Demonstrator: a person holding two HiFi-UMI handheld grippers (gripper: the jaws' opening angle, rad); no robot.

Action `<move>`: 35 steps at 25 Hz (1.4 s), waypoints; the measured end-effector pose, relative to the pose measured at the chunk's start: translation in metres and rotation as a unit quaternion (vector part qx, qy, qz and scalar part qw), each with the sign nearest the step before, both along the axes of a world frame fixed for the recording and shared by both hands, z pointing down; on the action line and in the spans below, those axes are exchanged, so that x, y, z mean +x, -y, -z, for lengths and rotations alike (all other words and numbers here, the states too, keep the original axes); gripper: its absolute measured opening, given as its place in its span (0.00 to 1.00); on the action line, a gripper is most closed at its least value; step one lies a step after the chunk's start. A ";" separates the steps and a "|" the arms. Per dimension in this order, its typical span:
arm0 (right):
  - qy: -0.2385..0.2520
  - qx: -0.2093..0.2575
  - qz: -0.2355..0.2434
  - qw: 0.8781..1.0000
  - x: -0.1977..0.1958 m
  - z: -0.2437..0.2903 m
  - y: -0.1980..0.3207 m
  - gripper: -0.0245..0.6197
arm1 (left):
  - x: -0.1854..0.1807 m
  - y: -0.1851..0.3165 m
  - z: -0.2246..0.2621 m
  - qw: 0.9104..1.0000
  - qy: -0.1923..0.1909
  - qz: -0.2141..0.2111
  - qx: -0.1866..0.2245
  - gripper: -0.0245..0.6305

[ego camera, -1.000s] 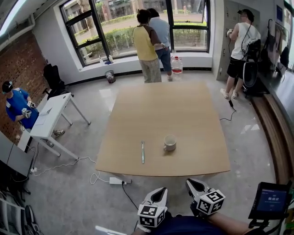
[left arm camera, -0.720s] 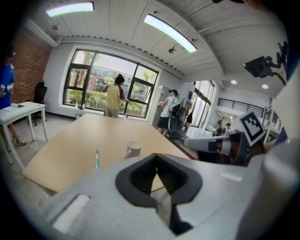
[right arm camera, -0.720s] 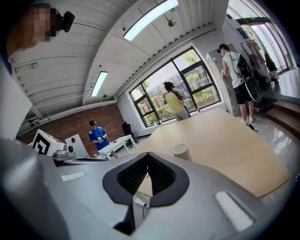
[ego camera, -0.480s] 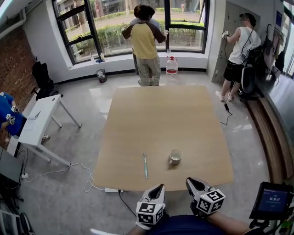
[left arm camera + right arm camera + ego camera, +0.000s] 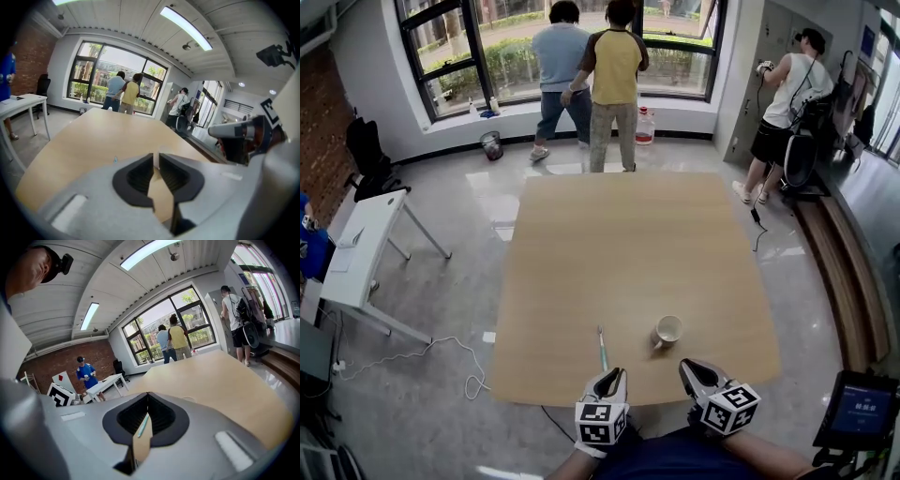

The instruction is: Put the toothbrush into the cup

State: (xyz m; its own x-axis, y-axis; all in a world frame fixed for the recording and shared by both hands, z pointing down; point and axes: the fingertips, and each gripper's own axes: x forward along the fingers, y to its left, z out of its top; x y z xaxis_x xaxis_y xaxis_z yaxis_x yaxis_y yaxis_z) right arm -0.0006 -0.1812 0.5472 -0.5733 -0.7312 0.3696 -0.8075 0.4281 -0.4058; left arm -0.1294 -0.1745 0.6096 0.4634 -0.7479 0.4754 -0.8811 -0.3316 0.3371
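Since 1 second ago the counter (image 5: 628, 244) edge has come close. The toothbrush (image 5: 602, 349) now lies on it just ahead of the left hand-held gripper (image 5: 611, 377), the nearer one, with its long axis running away from that gripper. Those jaws are opening with nothing between them. The right hand-held gripper (image 5: 694, 370) is closed and empty. There is 1 toothbrush and 1 cup (image 5: 667, 330), which stands near the brush on its right.

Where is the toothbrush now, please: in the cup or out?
Out: the toothbrush lies flat on the table, apart from the cup.
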 end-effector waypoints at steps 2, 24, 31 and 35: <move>0.000 -0.007 -0.002 1.000 0.006 -0.003 0.011 0.06 | -0.004 0.019 -0.014 1.000 0.005 0.018 -0.012 0.11; 0.042 -0.025 -0.010 0.999 0.027 -0.010 0.058 0.06 | -0.051 0.065 -0.179 0.970 0.182 0.042 -0.155 0.32; 0.040 -0.030 -0.026 0.998 0.041 -0.018 0.059 0.06 | -0.051 0.059 -0.203 0.964 0.196 0.040 -0.174 0.32; 0.036 -0.033 -0.026 0.998 0.040 -0.018 0.059 0.06 | -0.053 0.058 -0.202 0.965 0.197 0.038 -0.170 0.30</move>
State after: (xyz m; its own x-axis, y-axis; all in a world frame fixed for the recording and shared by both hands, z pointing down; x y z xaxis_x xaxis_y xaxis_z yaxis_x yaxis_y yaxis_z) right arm 0.0391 -0.2407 0.5651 -0.5626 -0.7359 0.3767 -0.7954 0.3576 -0.4894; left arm -0.1820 -0.2329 0.8121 0.1459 -0.5428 0.8271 -0.9806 -0.1898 0.0485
